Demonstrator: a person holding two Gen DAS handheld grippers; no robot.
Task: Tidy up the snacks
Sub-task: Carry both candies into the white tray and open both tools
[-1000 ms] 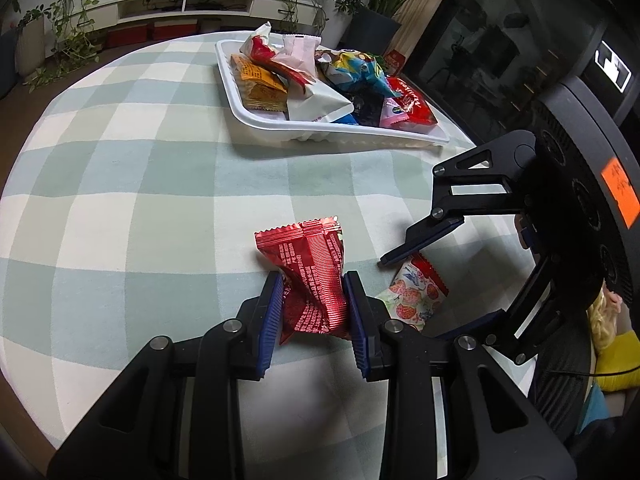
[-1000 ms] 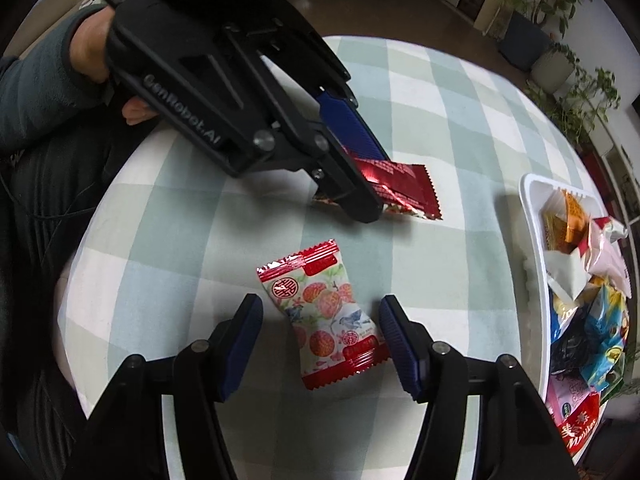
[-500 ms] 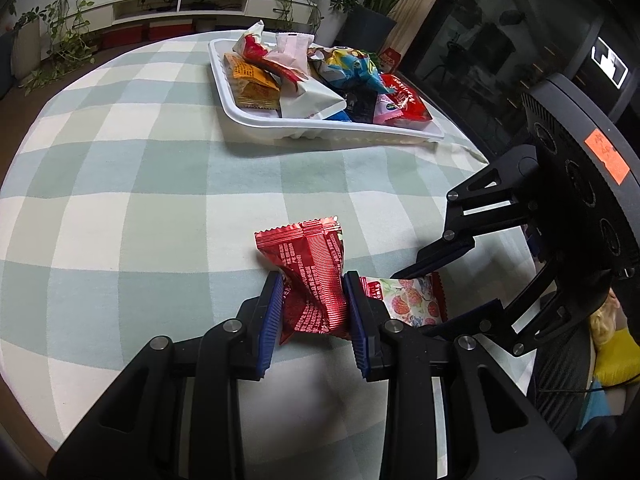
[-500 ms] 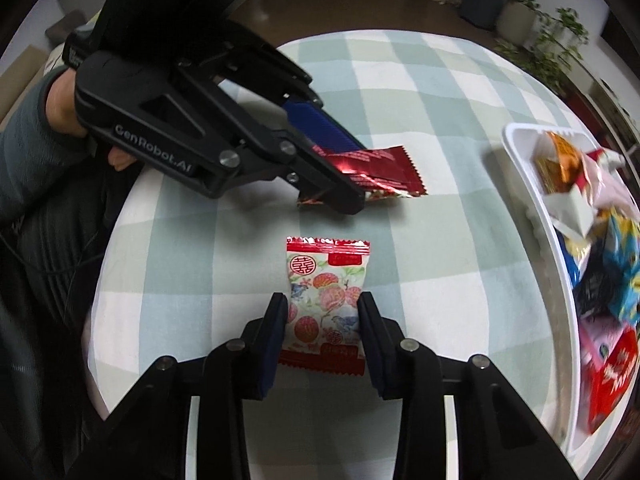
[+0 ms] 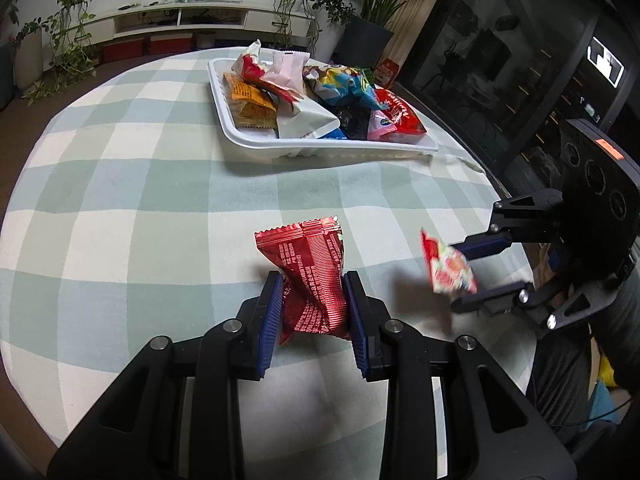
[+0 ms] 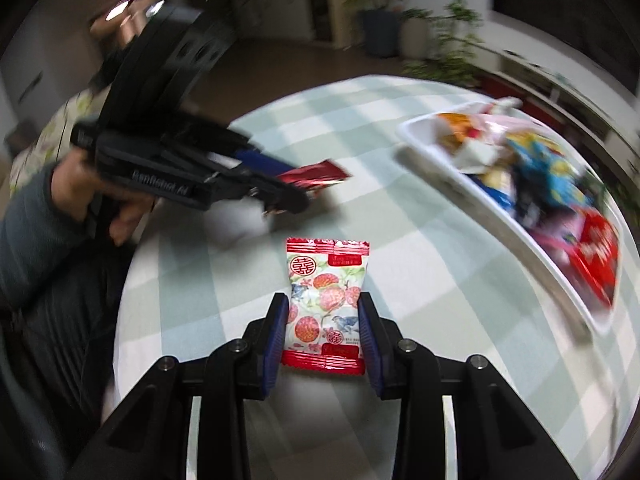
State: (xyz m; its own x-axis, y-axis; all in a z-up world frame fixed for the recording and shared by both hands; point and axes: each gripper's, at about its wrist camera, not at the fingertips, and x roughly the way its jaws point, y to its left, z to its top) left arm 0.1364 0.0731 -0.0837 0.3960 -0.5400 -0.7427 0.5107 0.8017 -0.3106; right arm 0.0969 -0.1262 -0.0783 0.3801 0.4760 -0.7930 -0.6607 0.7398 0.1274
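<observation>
My left gripper is shut on a crumpled red foil snack packet and holds it just above the checked tablecloth. My right gripper is shut on a white snack packet with red fruit print, lifted off the table. In the left wrist view the right gripper is at the right with that fruit-print packet in the air. In the right wrist view the left gripper is at the left with the red packet. The white tray full of snacks stands at the table's far side.
The round table with a green and white checked cloth drops off close at the right and near edges. The tray shows blurred at the right in the right wrist view. Potted plants and a low shelf stand beyond the table.
My right gripper has closed on the fruit-print packet and lifted it off the table, swinging toward the tray. My left gripper still holds the red packet and has risen slightly.
</observation>
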